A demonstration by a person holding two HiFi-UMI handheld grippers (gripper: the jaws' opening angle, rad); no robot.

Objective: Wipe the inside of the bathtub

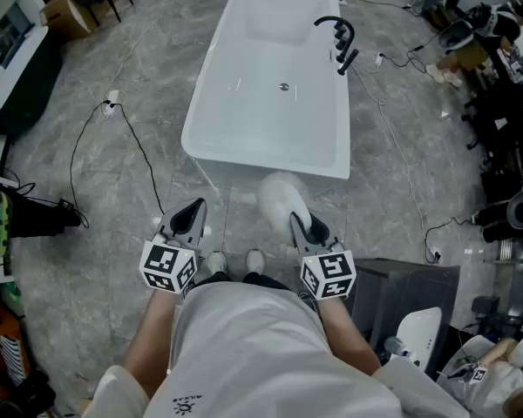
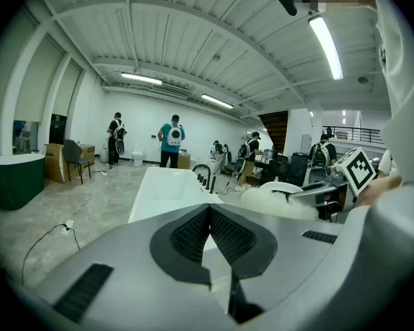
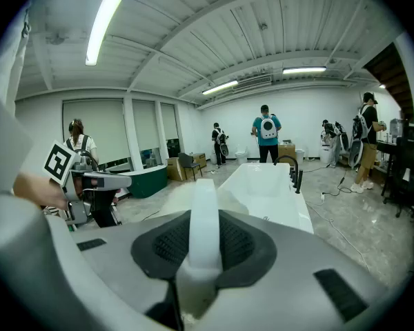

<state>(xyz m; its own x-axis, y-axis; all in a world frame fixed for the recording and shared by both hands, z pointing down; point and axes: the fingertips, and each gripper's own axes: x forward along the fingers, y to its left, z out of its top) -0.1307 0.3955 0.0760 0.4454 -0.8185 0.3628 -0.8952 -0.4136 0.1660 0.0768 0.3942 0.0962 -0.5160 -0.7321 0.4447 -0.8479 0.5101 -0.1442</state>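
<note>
the right gripper (image 1: 303,226) is clenched on the white strap handle (image 3: 203,233) of a fluffy white wiping pad (image 1: 279,197). the pad sits at the near end of the bathtub (image 1: 244,168), just by the rim; whether it touches i cannot tell. the left gripper (image 1: 190,214) is pinched together on nothing. the tub stands straight ahead, its inside bare and white, with the drain (image 1: 284,86) in the middle and a black tap (image 1: 338,33) on the right rim. wiping looks not yet begun. as i judge it, the hold is on a narrow strap only, so pressing hard on the slick wall could twist the pad or drag the strap out of the jaws. reaching the far end means leaning over the rim, and the tap could snag the gripper. black cables (image 1: 146,159) trail on the floor (image 1: 96,207) on both sides of the tub, so stepping around it could mean a trip. the floor is glossy grey marbled tile. the room is a big white hall with strip lights (image 3: 100,26), people (image 3: 268,133) standing far off, and gear along the edges.
</note>
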